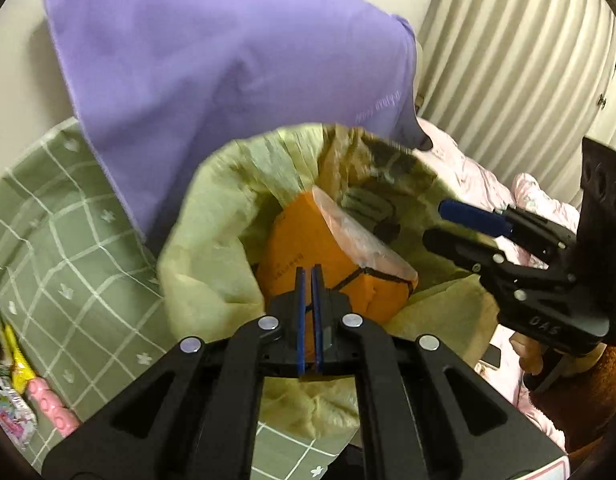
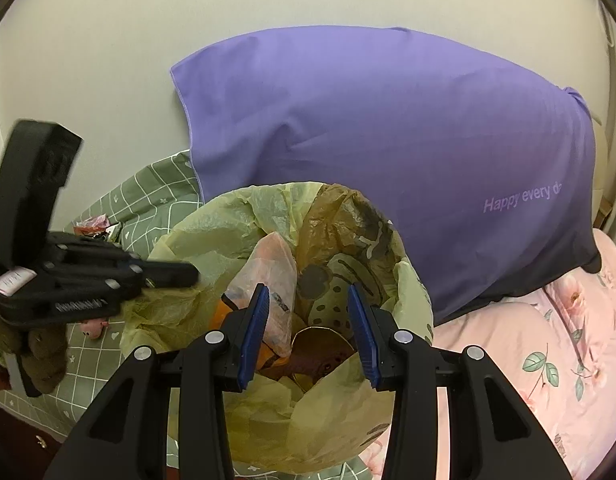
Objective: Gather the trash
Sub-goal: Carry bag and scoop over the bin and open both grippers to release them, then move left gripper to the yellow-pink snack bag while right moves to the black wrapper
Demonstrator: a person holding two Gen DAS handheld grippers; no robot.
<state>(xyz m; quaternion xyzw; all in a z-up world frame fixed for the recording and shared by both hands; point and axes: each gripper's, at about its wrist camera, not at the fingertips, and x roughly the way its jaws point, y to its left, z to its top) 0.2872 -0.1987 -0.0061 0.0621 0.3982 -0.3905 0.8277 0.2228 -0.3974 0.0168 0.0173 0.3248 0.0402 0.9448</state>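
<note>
**Two tongs over one trash bag**

Left tongs (image 1: 308, 276) are pinched together, empty, above the orange packet (image 1: 332, 276) inside the yellow bag (image 2: 195, 312). Right tongs (image 2: 308, 300) gape wide, holding nothing, over the bag's mouth, purple pillow (image 2: 388, 140) beyond.

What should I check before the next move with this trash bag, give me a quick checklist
1. Yellow trash bag mouth open: ok.
2. Orange package inside the bag: ok.
3. Left tool shut with nothing visible between its pads: ok.
4. Right tool open, over the bag mouth: ok.
5. Purple pillow clear of the bag rim: cannot tell, it sits directly behind.
6. Trash still left on the green checked sheet: not ok, wrappers lie at its edge.
</note>
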